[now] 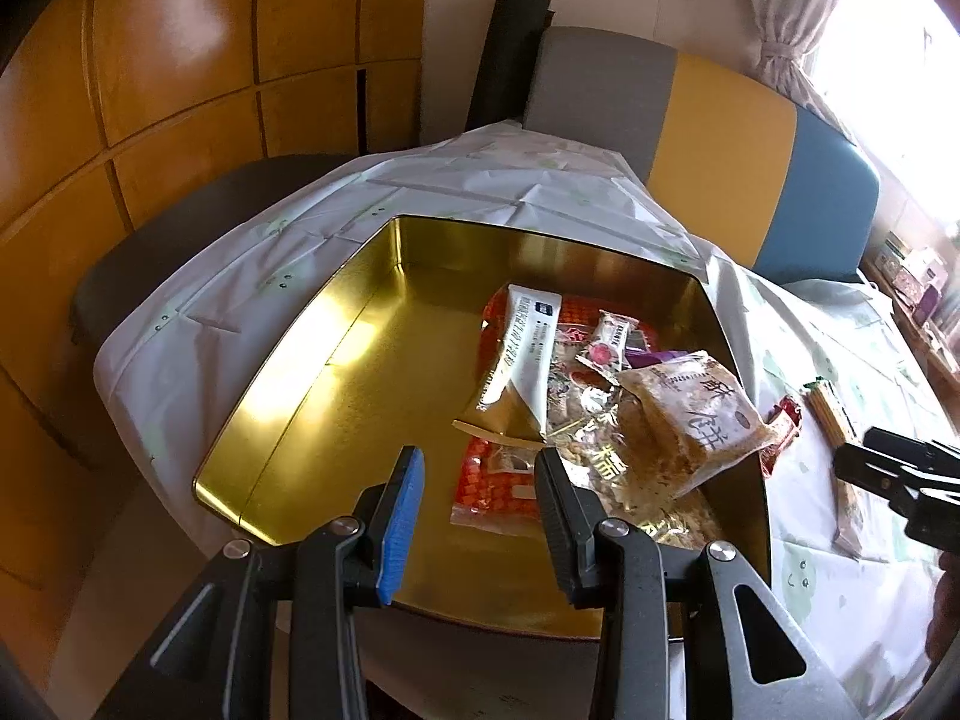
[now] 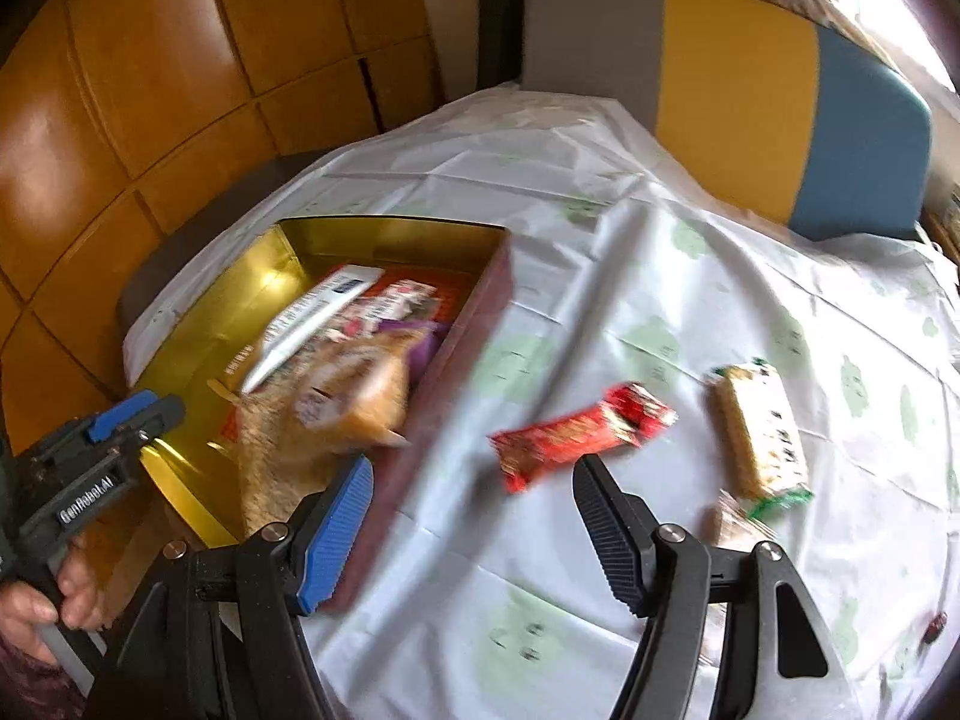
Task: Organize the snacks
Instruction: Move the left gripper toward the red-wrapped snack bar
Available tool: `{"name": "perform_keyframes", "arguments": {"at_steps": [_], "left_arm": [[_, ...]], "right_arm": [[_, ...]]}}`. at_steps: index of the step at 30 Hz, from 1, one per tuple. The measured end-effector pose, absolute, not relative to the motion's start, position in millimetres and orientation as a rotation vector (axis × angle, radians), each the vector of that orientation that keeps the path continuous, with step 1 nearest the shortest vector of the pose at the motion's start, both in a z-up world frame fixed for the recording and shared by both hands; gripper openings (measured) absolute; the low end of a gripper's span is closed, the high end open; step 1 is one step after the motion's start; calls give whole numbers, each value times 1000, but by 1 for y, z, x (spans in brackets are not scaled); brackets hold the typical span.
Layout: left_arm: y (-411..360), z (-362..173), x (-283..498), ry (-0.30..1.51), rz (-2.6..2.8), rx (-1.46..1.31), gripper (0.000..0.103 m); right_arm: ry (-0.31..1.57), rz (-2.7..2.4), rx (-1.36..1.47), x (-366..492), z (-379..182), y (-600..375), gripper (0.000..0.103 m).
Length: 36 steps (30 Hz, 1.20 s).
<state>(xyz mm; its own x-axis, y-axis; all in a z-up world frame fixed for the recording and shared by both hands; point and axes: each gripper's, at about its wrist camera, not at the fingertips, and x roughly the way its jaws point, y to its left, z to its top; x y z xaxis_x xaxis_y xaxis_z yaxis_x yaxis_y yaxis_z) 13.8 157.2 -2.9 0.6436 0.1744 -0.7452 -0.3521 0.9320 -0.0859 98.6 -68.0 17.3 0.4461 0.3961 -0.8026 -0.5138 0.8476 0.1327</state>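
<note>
1. My left claw (image 1: 480, 504) hangs in the lower middle of the left wrist view with its jaws spread apart and nothing between them — below it lies the bare gold floor of the shallow gold-lined metal tin (image 1: 336, 360).
2. The tin sits on the white tablecloth with pale green prints (image 1: 420, 192), filling the centre of that frame; its snacks are heaped in the right half.
3. In that heap, a white and gold stick pouch (image 1: 519, 360) leans over a flat red packet (image 1: 498, 486), and a clear bag of brown crumbly snack with dark lettering (image 1: 696, 414) rests against the tin's right wall.
4. My right claw (image 2: 474, 534) stands in the lower middle of the right wrist view, jaws wide and empty, above the cloth just right of the tin's dark red outer wall (image 2: 456, 348).
5. Right of the tin, on the cloth, lie a long red wrapped bar (image 2: 579, 435) — blurred — and, near it at centre right, a pale yellow wafer pack with green ends (image 2: 759, 438).
</note>
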Motion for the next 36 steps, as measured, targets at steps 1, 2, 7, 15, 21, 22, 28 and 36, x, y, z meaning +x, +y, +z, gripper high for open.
{"name": "perform_keyframes", "arguments": {"at_steps": [1, 2, 7, 15, 21, 22, 28, 36], "left_arm": [[156, -3, 14, 820, 300, -229, 39], [156, -3, 14, 820, 298, -226, 39], [149, -3, 16, 825, 287, -205, 39], [136, -1, 17, 831, 275, -162, 39], [119, 3, 20, 824, 248, -103, 40], [117, 4, 20, 824, 244, -95, 40], [96, 8, 25, 830, 184, -52, 40], [61, 13, 32, 836, 86, 26, 40]], "right_arm": [[956, 555, -135, 99, 17, -74, 71], [956, 542, -135, 99, 16, -81, 71], [965, 449, -141, 105, 13, -124, 71], [962, 295, -143, 117, 15, -198, 71], [957, 153, -116, 131, 14, -258, 71], [958, 133, -104, 133, 12, -265, 71], [1006, -32, 42, 148, -3, -315, 71], [1047, -1, 45, 150, -9, -310, 71]]}}
